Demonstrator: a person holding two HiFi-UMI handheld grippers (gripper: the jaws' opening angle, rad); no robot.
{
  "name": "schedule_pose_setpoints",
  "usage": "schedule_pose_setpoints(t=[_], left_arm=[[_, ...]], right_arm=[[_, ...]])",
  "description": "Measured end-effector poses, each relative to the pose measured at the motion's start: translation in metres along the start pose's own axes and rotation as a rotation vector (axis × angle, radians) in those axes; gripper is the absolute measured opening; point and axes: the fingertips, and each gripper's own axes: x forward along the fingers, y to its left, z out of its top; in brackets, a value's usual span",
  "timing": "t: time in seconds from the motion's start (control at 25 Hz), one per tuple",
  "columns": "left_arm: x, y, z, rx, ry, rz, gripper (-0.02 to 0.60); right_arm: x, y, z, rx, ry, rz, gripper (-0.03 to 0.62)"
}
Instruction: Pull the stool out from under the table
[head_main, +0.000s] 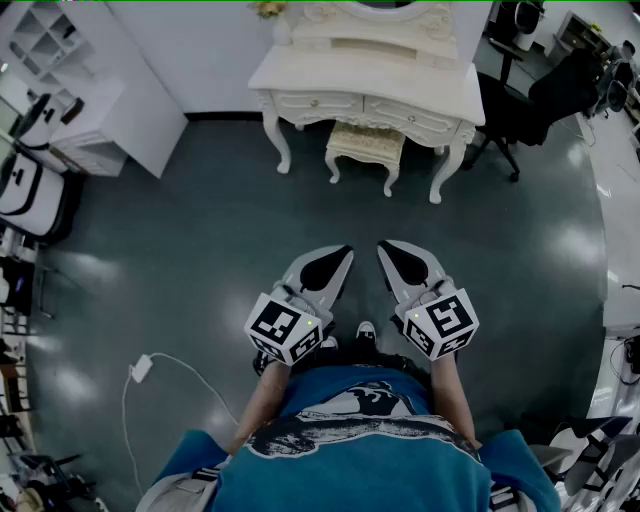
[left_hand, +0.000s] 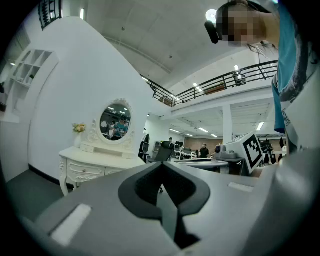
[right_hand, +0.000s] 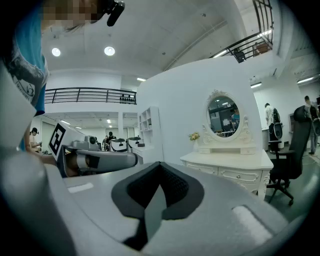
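A cream upholstered stool (head_main: 366, 147) stands tucked partly under the white dressing table (head_main: 300, 72) at the top of the head view. Both grippers hang in front of the person's body, well short of the table, with grey floor between. The left gripper (head_main: 347, 250) is shut and empty, its tips together. Mirroring it, the right gripper (head_main: 383, 246) is shut with nothing in it. In the left gripper view the table (left_hand: 87, 162) with its oval mirror (left_hand: 115, 121) lies ahead at the left; the right gripper view has that table (right_hand: 235, 165) at the right. The stool shows in neither gripper view.
A black office chair (head_main: 520, 100) stands right of the table. White shelving (head_main: 95, 90) and a curved white wall fill the upper left. A white cable with a plug (head_main: 141, 368) lies on the floor at lower left. More equipment lines the left edge.
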Motion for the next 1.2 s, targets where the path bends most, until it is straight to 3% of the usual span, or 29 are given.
schedule_pose_setpoints(t=[0.4,0.68,1.2], left_arm=[[0.027,-0.004,-0.012,-0.003,0.031,0.007,0.015],[0.044,-0.004,-0.022,0.034,0.039,0.057,0.015],[0.051,-0.001,-0.029,0.006,0.063,0.129,0.014]], right_arm=[[0.000,-0.025,-0.011,-0.061,0.027,0.000,0.002],[-0.005,-0.051,-0.015,-0.031,0.013,0.021,0.003],[0.001,-0.070,-0.023,0.029,0.018,0.089,0.003]])
